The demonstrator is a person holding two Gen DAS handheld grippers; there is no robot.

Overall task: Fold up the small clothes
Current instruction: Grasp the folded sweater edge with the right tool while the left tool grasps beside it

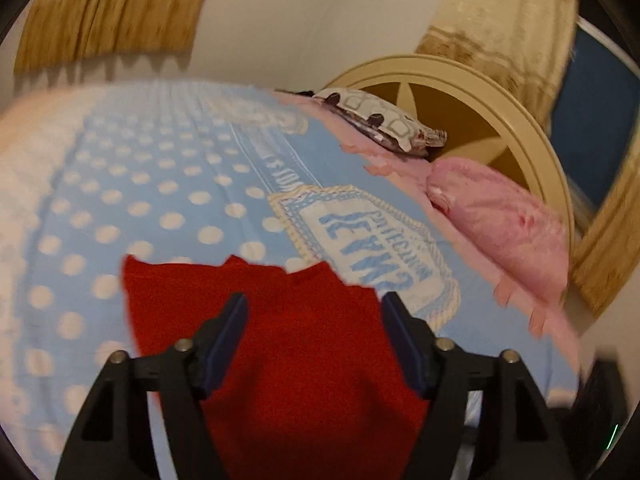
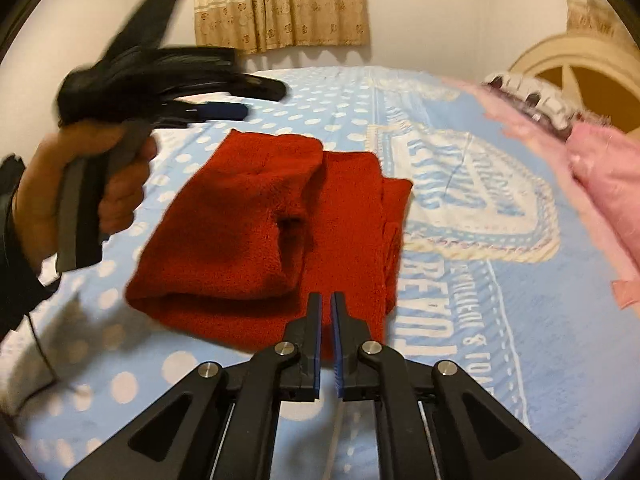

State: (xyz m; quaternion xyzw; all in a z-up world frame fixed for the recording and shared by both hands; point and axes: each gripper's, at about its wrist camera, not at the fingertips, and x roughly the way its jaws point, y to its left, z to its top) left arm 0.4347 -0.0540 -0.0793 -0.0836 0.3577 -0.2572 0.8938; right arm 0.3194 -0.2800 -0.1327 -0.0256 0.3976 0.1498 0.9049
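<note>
A red fleece garment (image 2: pixel 260 236) lies folded on the blue polka-dot bedspread (image 2: pixel 500 320). In the left wrist view the red garment (image 1: pixel 304 360) fills the space below and between the fingers. My left gripper (image 1: pixel 314 312) is open and empty, just above the cloth. It also shows in the right wrist view (image 2: pixel 240 100), held in a hand above the garment's far left side. My right gripper (image 2: pixel 326 308) is shut and empty, at the garment's near edge.
A pink cloth (image 1: pixel 504 224) and a patterned pillow (image 1: pixel 384 120) lie at the bed's right side, by a cream headboard (image 1: pixel 500 92). Tan curtains (image 2: pixel 280 4) hang on the far wall.
</note>
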